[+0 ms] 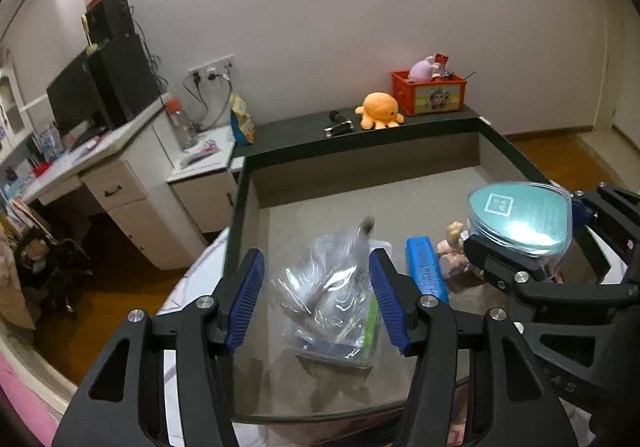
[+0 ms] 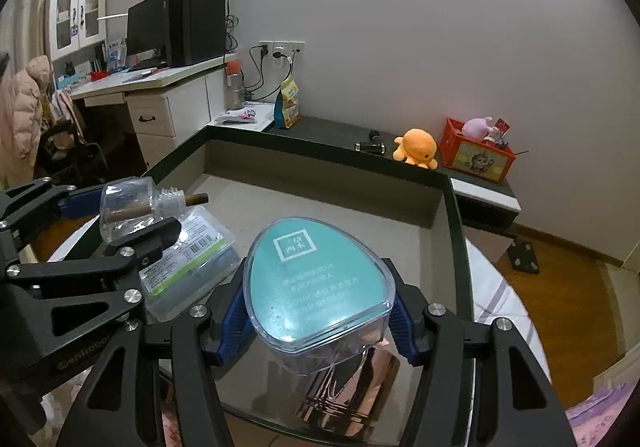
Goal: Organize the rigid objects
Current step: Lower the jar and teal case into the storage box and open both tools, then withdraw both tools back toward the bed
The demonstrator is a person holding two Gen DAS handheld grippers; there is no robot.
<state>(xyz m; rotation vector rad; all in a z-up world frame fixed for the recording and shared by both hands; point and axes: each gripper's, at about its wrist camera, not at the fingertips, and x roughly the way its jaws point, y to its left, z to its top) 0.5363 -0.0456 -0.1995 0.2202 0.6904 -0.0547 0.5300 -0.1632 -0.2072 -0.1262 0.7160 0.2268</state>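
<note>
My left gripper (image 1: 318, 301) hangs over a grey recessed bin (image 1: 400, 199) with a dark rim. A clear bottle (image 1: 332, 271) sits blurred between its blue pads (image 1: 248, 303), with a gap on the left side; the jaws stand open. Under it lies a flat clear case with a green label (image 1: 344, 347). In the right wrist view the same bottle (image 2: 128, 211), with a brown stick in its neck, sits in the left gripper (image 2: 124, 217). My right gripper (image 2: 318, 323) is shut on an egg-shaped clear box with a teal lid (image 2: 320, 279), above a shiny cup (image 2: 348, 391).
A blue bar-shaped box (image 1: 426, 271) and a small pink doll (image 1: 452, 247) lie in the bin. On the dark ledge behind stand an orange octopus plush (image 1: 378, 111), a black flashlight (image 1: 338, 127) and a red crate (image 1: 432, 93). A white desk (image 1: 120, 183) is at the left.
</note>
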